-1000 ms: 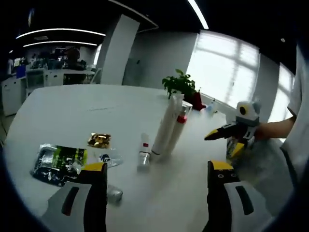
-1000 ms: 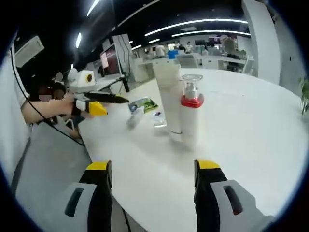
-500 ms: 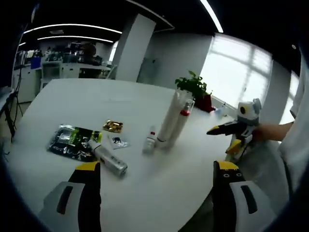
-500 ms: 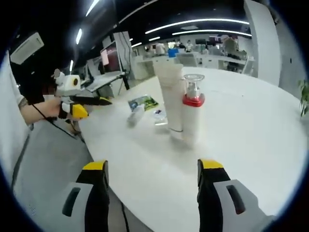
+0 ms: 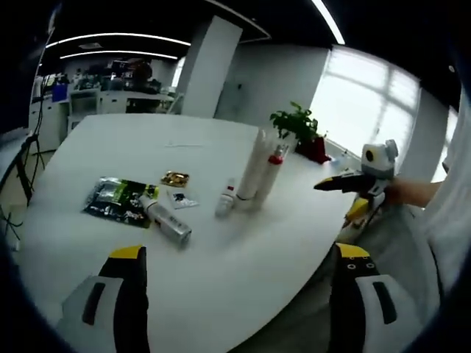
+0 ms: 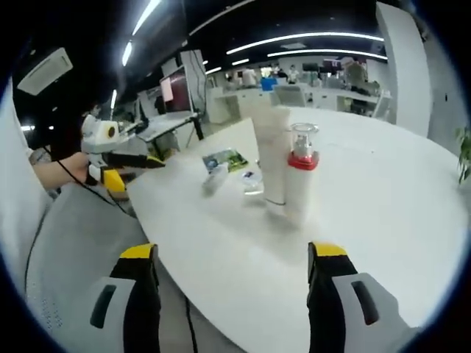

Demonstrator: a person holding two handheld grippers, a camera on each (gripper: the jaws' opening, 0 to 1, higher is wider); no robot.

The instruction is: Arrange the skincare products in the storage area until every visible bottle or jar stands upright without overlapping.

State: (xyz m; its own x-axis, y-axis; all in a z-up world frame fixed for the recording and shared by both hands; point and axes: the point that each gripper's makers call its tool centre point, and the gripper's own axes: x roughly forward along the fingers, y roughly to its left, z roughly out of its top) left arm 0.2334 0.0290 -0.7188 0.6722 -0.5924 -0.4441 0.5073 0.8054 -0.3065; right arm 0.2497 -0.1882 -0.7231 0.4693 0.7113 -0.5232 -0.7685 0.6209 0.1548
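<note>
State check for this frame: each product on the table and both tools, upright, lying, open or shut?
White tube: upright.
Red-collared pump bottle: upright, beside the tube.
Small white bottle: upright.
Silver tube: lying on its side.
Green-black packet: lying flat.
Gold sachet: lying flat.
Left tool: open, empty.
Right tool: open, empty.

Big round white table (image 5: 96, 140) here. Standing on it, close together, are a tall white tube (image 5: 252, 175), a red-collared pump bottle (image 5: 270, 176) and a small white bottle (image 5: 225, 200). A silver tube (image 5: 165, 222) lies flat by a dark green packet (image 5: 118, 200), a gold sachet (image 5: 174, 179) and a little sachet (image 5: 182, 199).
</note>
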